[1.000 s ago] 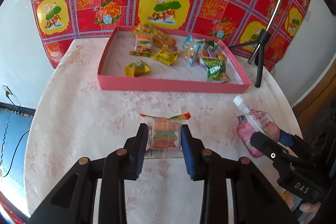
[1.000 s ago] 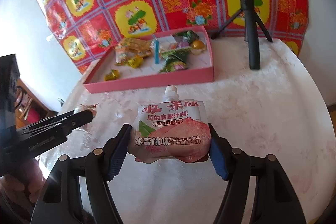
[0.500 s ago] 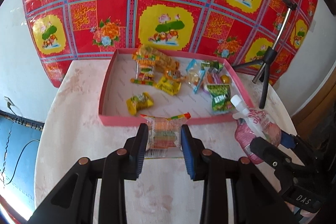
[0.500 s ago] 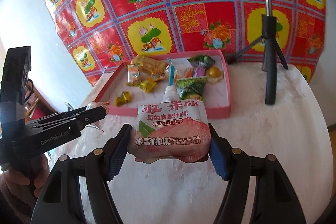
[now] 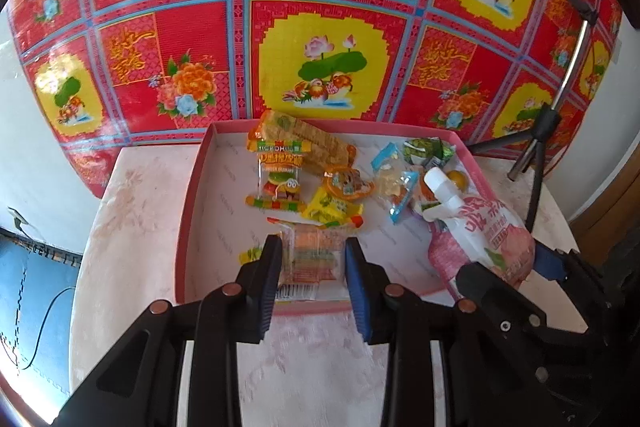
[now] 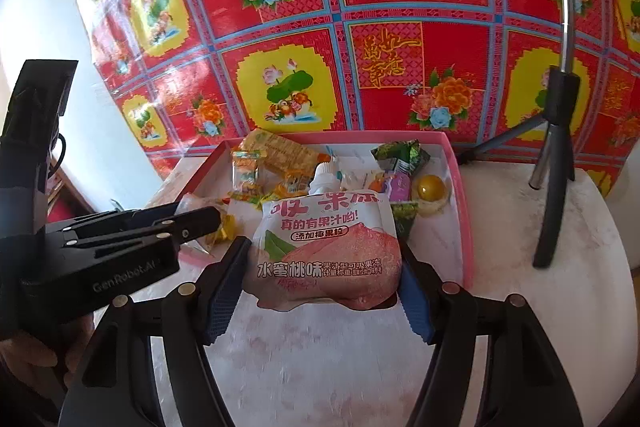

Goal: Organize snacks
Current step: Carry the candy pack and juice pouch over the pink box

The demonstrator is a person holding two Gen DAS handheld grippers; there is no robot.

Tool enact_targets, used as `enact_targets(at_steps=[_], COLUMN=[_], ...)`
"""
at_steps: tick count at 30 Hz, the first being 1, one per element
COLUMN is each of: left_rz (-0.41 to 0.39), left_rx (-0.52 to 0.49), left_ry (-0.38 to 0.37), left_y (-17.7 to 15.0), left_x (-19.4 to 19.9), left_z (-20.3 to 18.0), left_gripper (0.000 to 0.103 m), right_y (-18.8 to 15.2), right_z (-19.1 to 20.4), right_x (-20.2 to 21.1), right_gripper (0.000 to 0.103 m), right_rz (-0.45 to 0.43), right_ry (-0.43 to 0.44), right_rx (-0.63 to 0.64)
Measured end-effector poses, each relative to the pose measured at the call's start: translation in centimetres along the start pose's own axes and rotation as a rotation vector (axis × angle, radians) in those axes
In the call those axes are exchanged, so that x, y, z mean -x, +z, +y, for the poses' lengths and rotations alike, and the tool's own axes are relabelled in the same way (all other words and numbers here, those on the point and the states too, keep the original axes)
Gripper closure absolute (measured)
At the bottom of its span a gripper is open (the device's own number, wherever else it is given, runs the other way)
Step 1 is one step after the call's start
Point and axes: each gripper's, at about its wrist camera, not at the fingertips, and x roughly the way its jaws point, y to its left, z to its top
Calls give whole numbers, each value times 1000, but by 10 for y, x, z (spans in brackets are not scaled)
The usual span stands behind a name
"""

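A: What is the left tool [image 5: 313, 259] doing?
B: It pinches a clear rectangular wrapper of rainbow-striped candy [image 5: 311, 254] over the near edge of the shallow pink cardboard tray [image 5: 187, 211].
A: And the right tool [image 6: 324, 273]?
B: Clamped on a pink peach jelly pouch with a white spout [image 6: 326, 247], above the tray's near wall. Loose snack packets lie inside, on the pale marbled counter [image 5: 132, 195], beside a black tripod [image 6: 554, 163].

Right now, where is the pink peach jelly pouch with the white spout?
The pink peach jelly pouch is clamped in the right gripper, held over the near right part of the pink tray, spout toward the purple packet and yellow ball.
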Motion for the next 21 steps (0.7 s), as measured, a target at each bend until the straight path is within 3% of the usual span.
enact_targets(at_steps=[21], left_rz=[16], left_rx=[10], left_ry=[23], left_y=[23], left_x=[-57], left_z=[15], left_gripper=[70], right_y=[18], right_z=[-3], right_x=[-61], right_gripper=[33], right_rz=[-13], right_ry=[-25], right_rx=[-13])
